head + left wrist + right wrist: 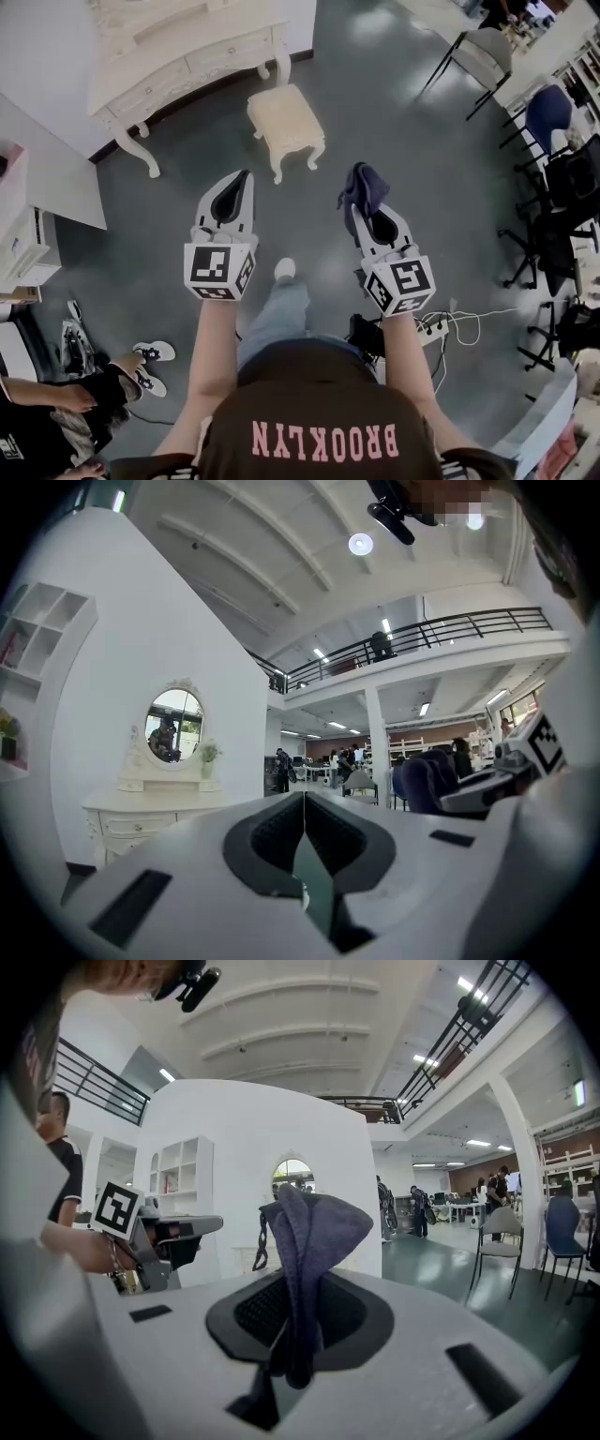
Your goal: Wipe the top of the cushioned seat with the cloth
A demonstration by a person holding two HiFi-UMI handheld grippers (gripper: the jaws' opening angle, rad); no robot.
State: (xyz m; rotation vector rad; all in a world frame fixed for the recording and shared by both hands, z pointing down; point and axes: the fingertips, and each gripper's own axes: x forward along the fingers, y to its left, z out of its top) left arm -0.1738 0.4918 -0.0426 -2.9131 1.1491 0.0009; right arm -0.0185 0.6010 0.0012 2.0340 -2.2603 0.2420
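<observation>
So here's where we're at: the cream cushioned stool with curvy carved legs (286, 122) is out on the dark grey glossy floor (403, 141), and nothing's touching its padded top. Both grippers are on the near side of the stool, well apart from it and up in the air.

Our left gripper (304, 803) is a bit to the left of the stool. Its jaws are pressed together with nothing between them. Our right gripper (366, 214) is a bit to the right of the stool, and its jaws are pinching the dark blue-purple cloth (366, 189). The cloth sticks up past the tips in a bunched fold, and a bit of it hangs down inside the jaws too.

Room stuff, going from the stool:
- The ornate white dressing table (187, 56) is just behind it and to the left, against a white wall. The left gripper view shows an oval mirror (174, 726) on top of it.
- A grey metal-framed chair (483, 52) is far off to the right and behind the stool. A blue chair (548, 112) and some black office chairs (548, 244) are along that same side.
- A white power strip (433, 328) lies on the floor on our side of the stool, to the right.
- Someone's sneakered feet (150, 354) are on our side too, off to the left.

The gripper views also show a big open hall with a railed mezzanine (441, 630).
</observation>
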